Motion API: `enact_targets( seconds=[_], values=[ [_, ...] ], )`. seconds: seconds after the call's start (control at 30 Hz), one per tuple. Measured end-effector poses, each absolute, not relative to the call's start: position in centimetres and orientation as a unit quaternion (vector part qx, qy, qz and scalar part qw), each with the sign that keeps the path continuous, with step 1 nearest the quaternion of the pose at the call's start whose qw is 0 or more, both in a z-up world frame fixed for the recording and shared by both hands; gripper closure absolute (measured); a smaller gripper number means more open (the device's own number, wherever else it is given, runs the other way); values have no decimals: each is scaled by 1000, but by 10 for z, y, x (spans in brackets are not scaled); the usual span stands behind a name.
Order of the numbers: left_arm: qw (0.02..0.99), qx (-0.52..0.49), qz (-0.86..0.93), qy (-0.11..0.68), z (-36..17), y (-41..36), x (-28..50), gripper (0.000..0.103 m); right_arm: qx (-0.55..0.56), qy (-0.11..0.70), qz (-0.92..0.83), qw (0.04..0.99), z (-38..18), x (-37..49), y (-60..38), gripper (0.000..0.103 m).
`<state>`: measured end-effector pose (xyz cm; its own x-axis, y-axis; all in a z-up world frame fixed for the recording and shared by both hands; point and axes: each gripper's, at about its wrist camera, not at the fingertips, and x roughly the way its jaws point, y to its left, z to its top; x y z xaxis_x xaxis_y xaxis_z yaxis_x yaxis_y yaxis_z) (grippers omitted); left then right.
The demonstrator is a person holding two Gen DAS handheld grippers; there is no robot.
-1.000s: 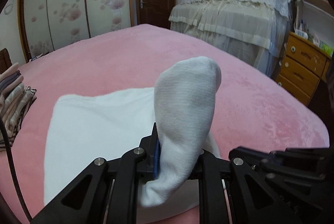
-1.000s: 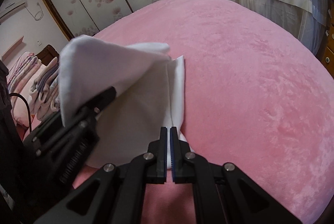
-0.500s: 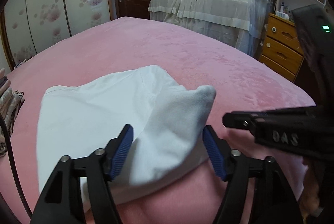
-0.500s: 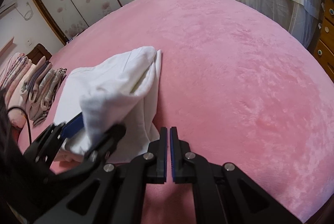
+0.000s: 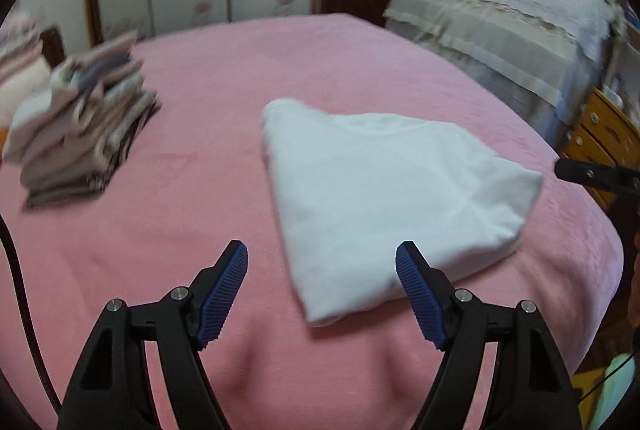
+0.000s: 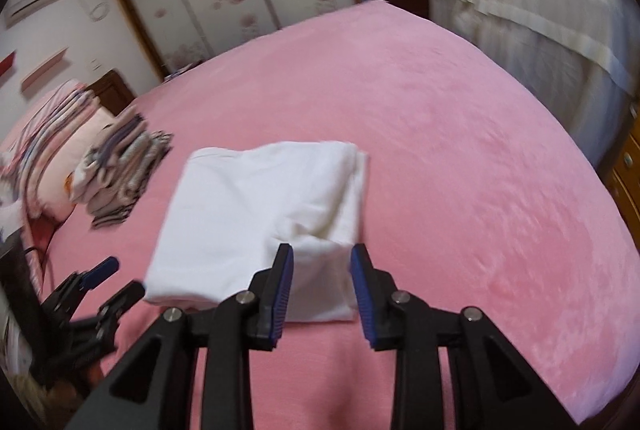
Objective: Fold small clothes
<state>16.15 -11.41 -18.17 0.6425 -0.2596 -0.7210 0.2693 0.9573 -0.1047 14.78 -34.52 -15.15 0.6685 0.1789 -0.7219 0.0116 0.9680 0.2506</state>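
A white garment [image 5: 384, 189] lies folded on the pink bed [image 5: 200, 189]. It also shows in the right wrist view [image 6: 260, 205]. My left gripper [image 5: 322, 270] is open and empty, just short of the garment's near left corner. My right gripper [image 6: 322, 268] is open, with its jaws on either side of the garment's near right corner and nothing held. The left gripper also appears at the lower left of the right wrist view [image 6: 108, 284].
A stack of folded clothes [image 5: 80, 125] sits on the bed to the left of the garment, also seen in the right wrist view [image 6: 120, 165]. A covered cabinet [image 5: 500, 29] and a wooden drawer unit [image 5: 604, 133] stand beyond the bed's right edge.
My left gripper opened, let the white fold drop onto the garment, and drew back to the left. My right gripper opened from shut. The garment now lies flat and folded.
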Motion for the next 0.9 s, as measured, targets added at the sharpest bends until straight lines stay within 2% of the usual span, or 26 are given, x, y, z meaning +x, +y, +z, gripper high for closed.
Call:
enact_targets(
  seconds=[0.07, 0.1, 0.3, 0.33, 0.43, 0.57, 0.9],
  values=[
    [898, -23, -136, 418, -188, -106, 175, 28, 84, 407, 53, 908, -151, 156, -335, 58],
    [893, -39, -135, 428, -192, -104, 182, 28, 68, 409, 55, 908, -152, 161, -329, 56],
    [871, -60, -134, 469, -209, -113, 212, 28, 19, 433, 77, 898, -171, 179, -316, 55],
    [871, -52, -130, 471, -212, -115, 212, 28, 16, 438, 82, 895, -175, 179, -317, 56],
    [870, -23, -121, 477, -217, -122, 213, 27, 4, 451, 83, 889, -184, 174, -318, 78],
    [870, -13, -121, 478, -222, -119, 211, 25, 40, 474, 74, 877, -205, 169, -332, 84],
    [872, -19, -139, 470, -235, -111, 211, 23, 132, 478, 64, 866, -244, 166, -353, 82]
  ],
)
